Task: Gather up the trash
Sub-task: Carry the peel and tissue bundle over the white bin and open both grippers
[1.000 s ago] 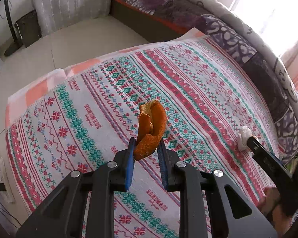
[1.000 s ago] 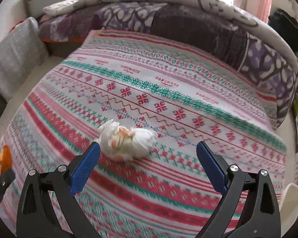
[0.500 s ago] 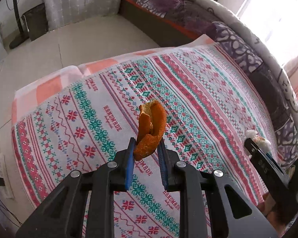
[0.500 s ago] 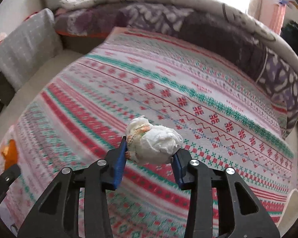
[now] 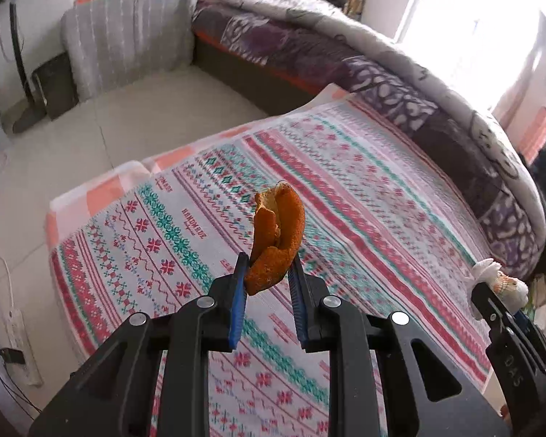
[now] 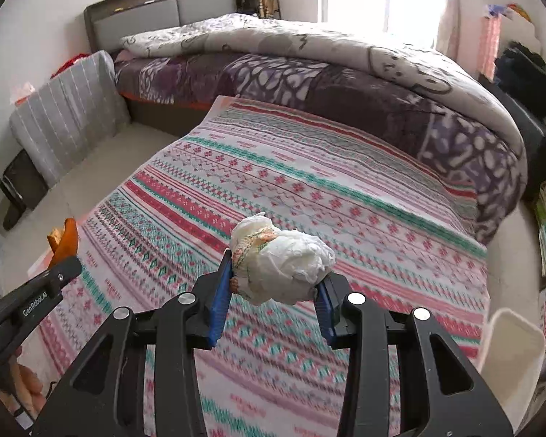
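Note:
An orange peel (image 5: pixel 276 240) sticks up from my left gripper (image 5: pixel 267 273), which is shut on it above the patterned cloth (image 5: pixel 364 218). My right gripper (image 6: pixel 275 284) is shut on a crumpled white tissue ball (image 6: pixel 284 262) with orange specks, held off the cloth (image 6: pixel 309 189). In the left wrist view the right gripper (image 5: pixel 498 291) with its tissue ball (image 5: pixel 498 280) shows at the right edge. In the right wrist view the left gripper (image 6: pixel 63 260) with its peel (image 6: pixel 67 238) shows at the left edge.
The cloth covers a low table beside a bed with a purple and white quilt (image 6: pixel 309 62). A grey striped cushion (image 5: pixel 127 36) leans at the back left. A white bin (image 6: pixel 509 357) stands at the lower right. A power strip (image 5: pixel 22 346) lies on the floor.
My right gripper closed on the tissue ball and lifted it off the cloth. Both grippers rose and drew back, so more of the room shows. The left grip on the peel is unchanged.

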{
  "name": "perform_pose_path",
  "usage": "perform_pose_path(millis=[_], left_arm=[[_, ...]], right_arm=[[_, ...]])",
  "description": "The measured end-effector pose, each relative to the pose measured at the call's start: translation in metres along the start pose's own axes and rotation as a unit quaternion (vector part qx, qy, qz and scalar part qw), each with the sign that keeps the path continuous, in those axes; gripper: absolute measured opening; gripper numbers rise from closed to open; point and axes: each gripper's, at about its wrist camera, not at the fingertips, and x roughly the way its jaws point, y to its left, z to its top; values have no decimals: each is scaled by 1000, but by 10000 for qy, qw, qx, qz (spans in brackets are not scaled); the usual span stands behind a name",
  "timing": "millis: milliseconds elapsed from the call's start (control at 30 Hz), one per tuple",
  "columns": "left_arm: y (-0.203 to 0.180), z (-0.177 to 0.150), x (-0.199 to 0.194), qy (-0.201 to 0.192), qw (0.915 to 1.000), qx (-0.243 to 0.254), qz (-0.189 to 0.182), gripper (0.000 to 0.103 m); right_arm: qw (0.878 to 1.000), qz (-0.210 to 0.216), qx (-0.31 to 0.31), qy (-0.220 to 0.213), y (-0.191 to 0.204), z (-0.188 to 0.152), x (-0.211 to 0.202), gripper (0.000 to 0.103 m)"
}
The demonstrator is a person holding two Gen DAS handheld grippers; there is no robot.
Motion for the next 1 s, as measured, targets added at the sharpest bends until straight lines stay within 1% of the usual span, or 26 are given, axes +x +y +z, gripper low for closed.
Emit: perform_pose_path(millis=[167, 400, 533, 600, 700, 867, 1000], left_arm=[[-15, -18, -29, -100, 9996, 203, -175, 22], [-45, -38, -53, -188, 9971, 565, -479, 22], [-67, -51, -54, -147, 9948, 832, -576, 22], [-77, -57, -51, -66, 9937, 902, -663, 22], [-91, -64, -49, 31, 9922, 967, -790, 22], [-115, -74, -50, 1, 9888, 1231, -843, 22], [-137, -82, -51, 14, 9857, 1395, -946, 22]], right_arm=[[9998, -19, 185, -19, -21, -17, -23, 38], [9985, -200, 494, 102, -61, -49, -46, 38], [9978, -348, 553, 52, -82, -63, -58, 38], [9972, -377, 642, 18, -94, -70, -64, 38], [9952, -423, 882, 2, -113, -79, -67, 39], [9886, -471, 1427, 115, -149, -91, -68, 39], [9847, -579, 1640, 130, -168, -96, -72, 39]])
